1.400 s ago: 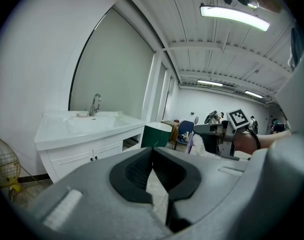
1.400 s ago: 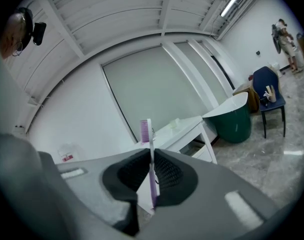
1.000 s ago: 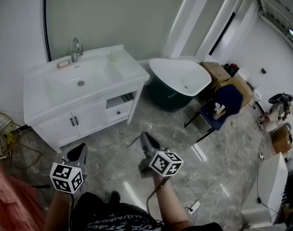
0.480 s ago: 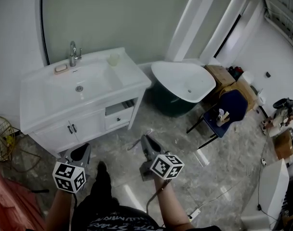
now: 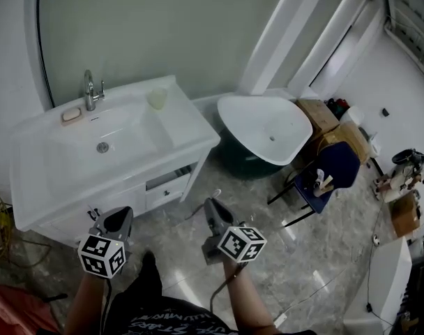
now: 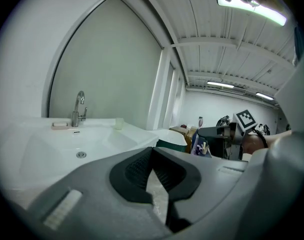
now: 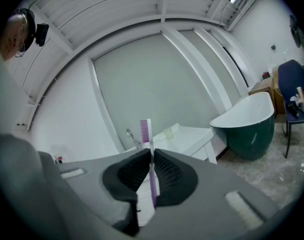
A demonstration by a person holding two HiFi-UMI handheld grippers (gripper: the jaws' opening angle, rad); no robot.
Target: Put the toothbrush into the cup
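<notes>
Head view: we hold our left gripper (image 5: 116,220) and right gripper (image 5: 212,208) above the floor, short of the vanity (image 5: 191,135); the cup (image 5: 156,98) stands on its top, right of the basin. Left gripper view: jaws pressed together, nothing between them. Right gripper view: jaws clamp the toothbrush (image 7: 152,170) upright, purple bristles uppermost.

Nothing legible anywhere. White lettering on the person's dark shirt (image 5: 171,322), at the head view's bottom edge, is too blurred to read. The left cube (image 5: 100,255) and right cube (image 5: 242,243) carry square black-and-white patterns, no letters.
</notes>
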